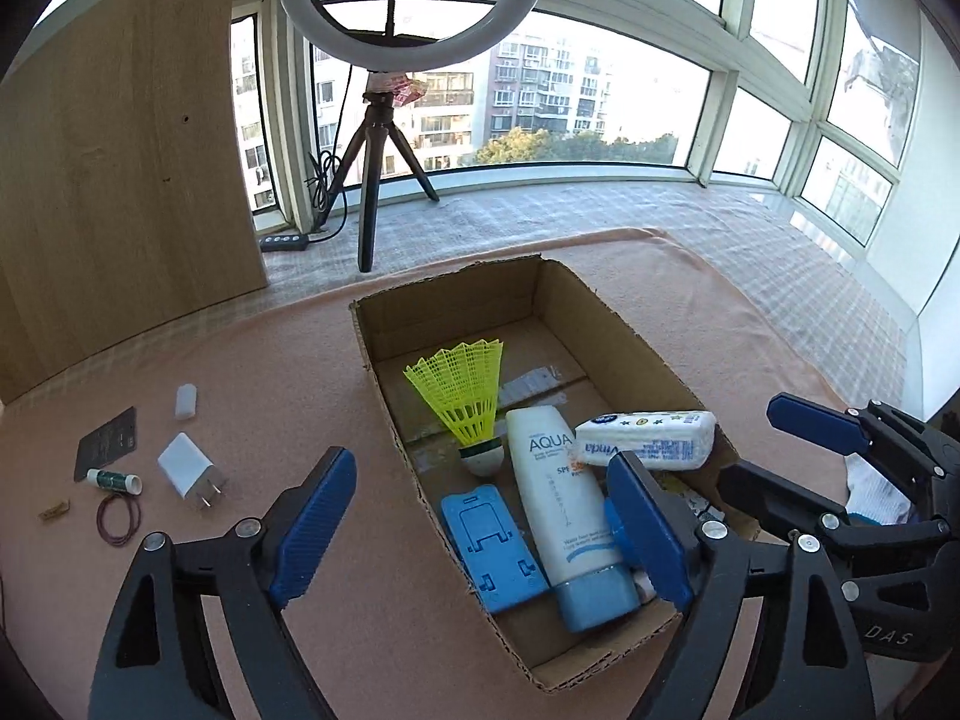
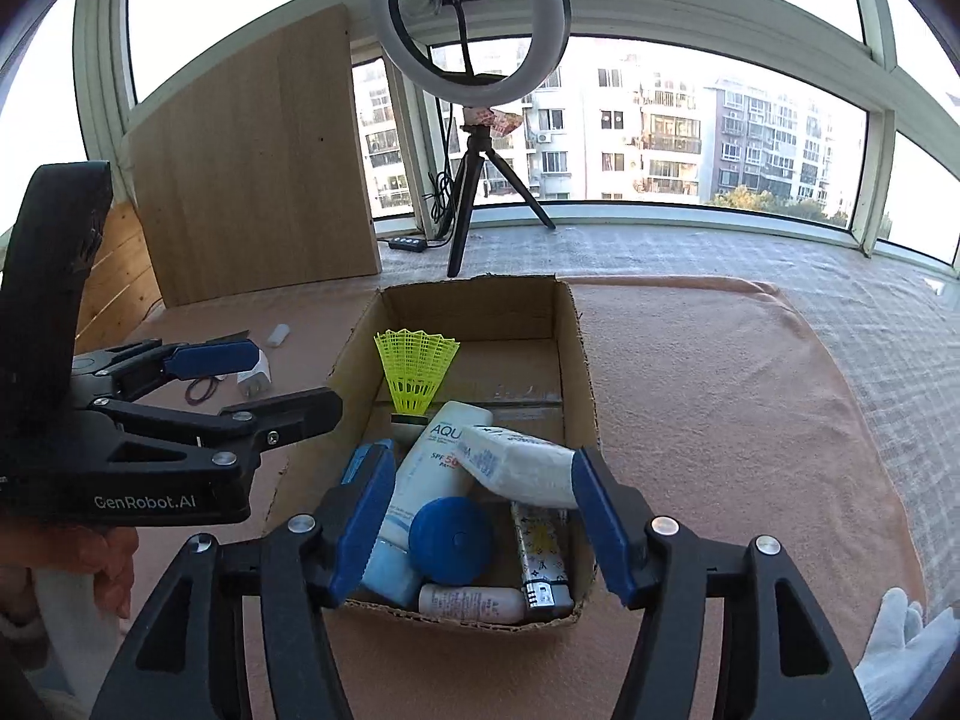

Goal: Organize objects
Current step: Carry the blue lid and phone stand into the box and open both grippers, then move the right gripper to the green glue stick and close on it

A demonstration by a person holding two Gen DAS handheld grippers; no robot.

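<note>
An open cardboard box stands on a pink cloth. It holds a yellow shuttlecock, a white sunscreen tube, a tissue pack, a blue phone stand, a blue round case, a patterned lighter and a small white bottle. My left gripper hangs open over the box's near end, nothing between its pads. My right gripper is open above the case and lighter, not pressing on them.
Left of the box lie a white charger plug, a lip balm, a rubber band, a dark card and a small white cap. A wooden board and a ring light tripod stand behind.
</note>
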